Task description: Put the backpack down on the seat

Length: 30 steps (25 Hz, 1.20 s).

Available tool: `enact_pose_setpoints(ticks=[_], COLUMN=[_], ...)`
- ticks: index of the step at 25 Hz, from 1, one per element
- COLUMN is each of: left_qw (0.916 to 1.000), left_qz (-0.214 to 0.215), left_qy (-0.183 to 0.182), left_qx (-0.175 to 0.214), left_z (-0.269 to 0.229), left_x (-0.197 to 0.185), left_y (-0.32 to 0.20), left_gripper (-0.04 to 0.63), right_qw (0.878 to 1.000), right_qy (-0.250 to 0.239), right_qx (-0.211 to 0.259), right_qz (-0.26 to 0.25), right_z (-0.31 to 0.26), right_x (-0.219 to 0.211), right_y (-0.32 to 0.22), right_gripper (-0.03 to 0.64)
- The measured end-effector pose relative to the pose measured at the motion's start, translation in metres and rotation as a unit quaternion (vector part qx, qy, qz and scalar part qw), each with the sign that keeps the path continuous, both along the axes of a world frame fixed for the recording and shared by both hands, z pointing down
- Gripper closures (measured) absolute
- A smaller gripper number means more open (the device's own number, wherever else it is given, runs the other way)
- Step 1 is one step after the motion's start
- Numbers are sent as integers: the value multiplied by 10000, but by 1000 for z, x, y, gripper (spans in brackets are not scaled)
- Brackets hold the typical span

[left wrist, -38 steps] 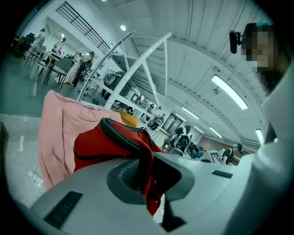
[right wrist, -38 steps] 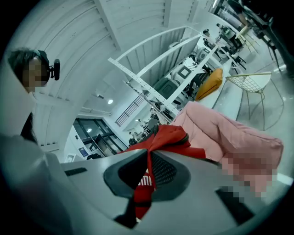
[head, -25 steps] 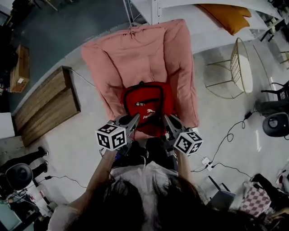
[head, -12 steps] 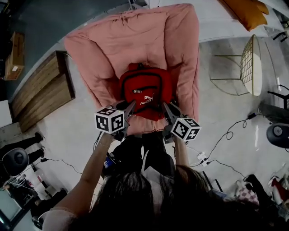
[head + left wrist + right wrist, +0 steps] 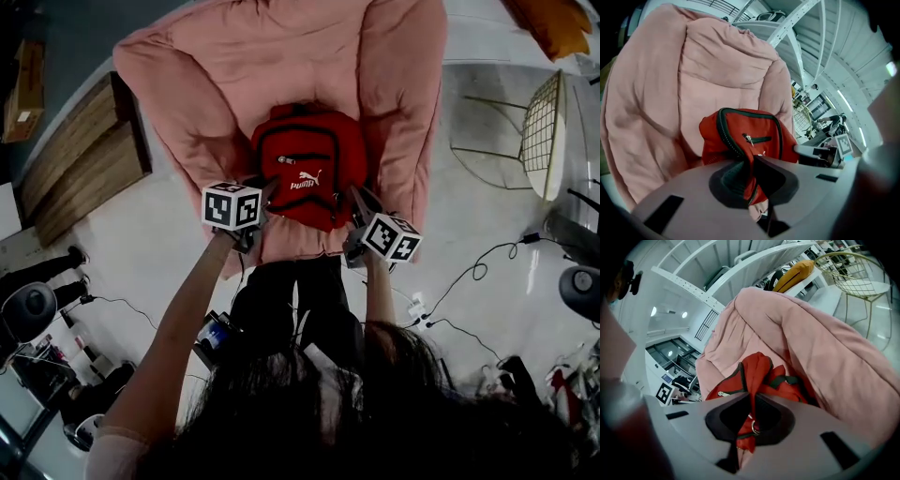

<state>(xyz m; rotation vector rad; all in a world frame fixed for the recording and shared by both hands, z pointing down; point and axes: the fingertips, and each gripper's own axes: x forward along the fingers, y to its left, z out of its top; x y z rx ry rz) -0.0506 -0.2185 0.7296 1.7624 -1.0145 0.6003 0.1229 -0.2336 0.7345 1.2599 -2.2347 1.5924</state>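
Observation:
The red backpack (image 5: 300, 173) with black zips rests against the front of the pink padded seat (image 5: 281, 56), logo side up. My left gripper (image 5: 265, 193) is shut on the fabric at its lower left corner, and my right gripper (image 5: 357, 199) is shut on its lower right corner. In the left gripper view the backpack (image 5: 750, 136) bunches into the closed left gripper (image 5: 752, 180), with the seat (image 5: 693, 70) behind it. In the right gripper view red fabric and a metal ring of the backpack (image 5: 757, 373) sit pinched in the right gripper (image 5: 751, 420), beside the seat's arm (image 5: 825, 352).
Wooden boards (image 5: 75, 178) lie on the floor left of the seat. A wire chair (image 5: 544, 131) stands to the right, with cables (image 5: 469, 272) and a power strip on the floor near it. An orange cushion (image 5: 562, 23) shows at the top right.
Both grippers have carried the backpack forward, further onto the seat. The seat now fills more of the head view. Both grips look unchanged.

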Motion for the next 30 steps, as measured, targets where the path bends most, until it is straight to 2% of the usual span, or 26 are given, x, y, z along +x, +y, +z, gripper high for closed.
enact_pose_setpoints(ticks=[5,10,12,14,15,16,17,20,23,30], left_qw=[9985,9942,9928,9914,9908,9908,9911,9926,9956,9972], left_qz=[-292,-602,-458,-116,67,205,274,125,-2,376], left_qy=[-416,-616,-881,-1193,-1269,-1273,-1234,-1141,-908,-136], left_qx=[-209,-642,-666,-532,-460,-422,-416,-391,-215,624], left_z=[35,68,74,78,79,79,79,71,52,-27], left_x=[-25,-44,-48,-50,-50,-48,-47,-52,-62,-60], left_y=[-7,-9,-11,-10,-8,-6,-4,-1,1,14], left_gripper=[552,552,551,542,506,380,287,287,287,288], right_qw=[9968,9931,9886,9793,9738,9690,9654,9592,9613,9694], right_qy=[734,1087,1407,1867,2061,2197,2287,2495,2479,2011], right_qx=[-50,-296,-265,-144,-76,-26,0,115,400,1086], right_qz=[-299,-314,-457,-773,-960,-1129,-1255,-1325,-1137,-897], right_z=[39,65,69,69,68,66,64,50,23,-52], right_x=[1,6,6,4,2,0,0,6,7,-20], right_y=[-20,-30,-32,-31,-30,-30,-29,-28,-26,2], right_gripper=[575,575,575,572,538,429,411,397,397,399])
